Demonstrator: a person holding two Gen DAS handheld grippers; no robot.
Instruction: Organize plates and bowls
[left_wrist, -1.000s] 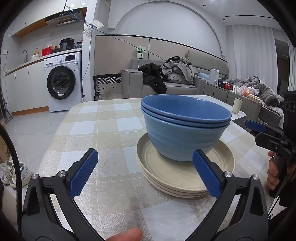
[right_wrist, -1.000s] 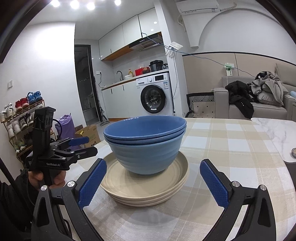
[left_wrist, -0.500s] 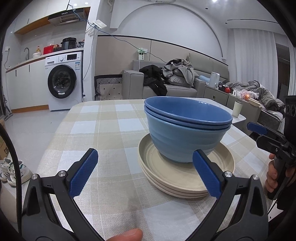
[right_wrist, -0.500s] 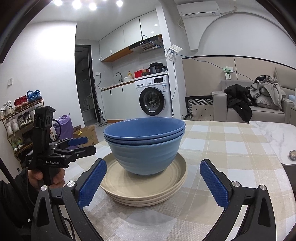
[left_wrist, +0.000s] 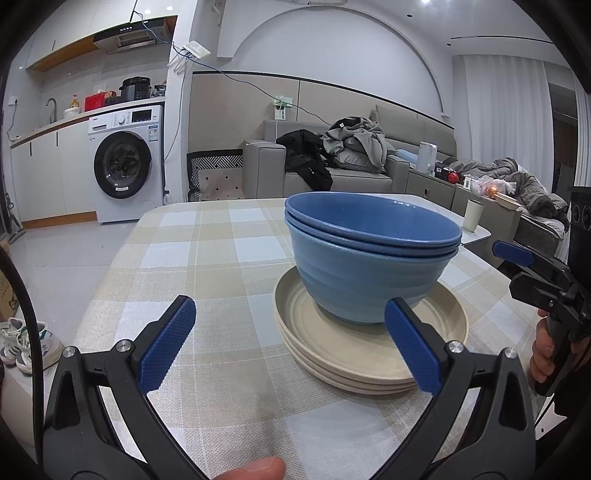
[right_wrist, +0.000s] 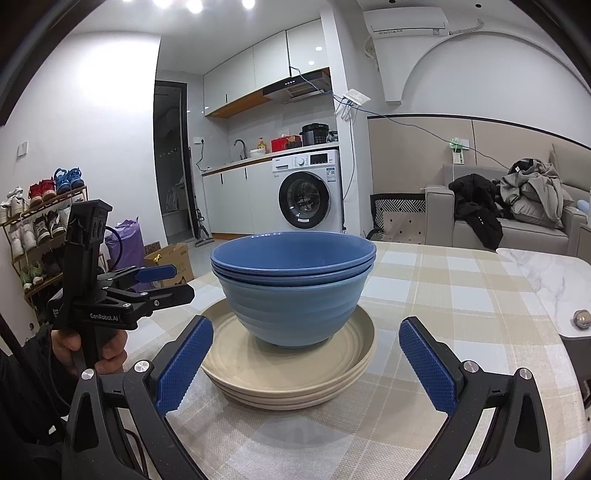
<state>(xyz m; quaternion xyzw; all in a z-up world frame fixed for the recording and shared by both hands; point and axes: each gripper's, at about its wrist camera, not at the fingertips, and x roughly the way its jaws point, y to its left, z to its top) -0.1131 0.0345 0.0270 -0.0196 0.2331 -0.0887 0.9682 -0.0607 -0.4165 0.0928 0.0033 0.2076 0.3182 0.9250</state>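
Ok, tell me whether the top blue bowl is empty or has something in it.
Empty. The top blue bowl shows only bare blue inner wall in both views, though its very bottom is hidden by the rim.

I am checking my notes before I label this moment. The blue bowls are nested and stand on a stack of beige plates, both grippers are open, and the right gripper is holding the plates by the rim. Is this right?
Not quite. The right gripper holds nothing: in the right wrist view its fingers stand apart, short of the beige plates. The blue bowls are nested on them, and the left gripper is open too.
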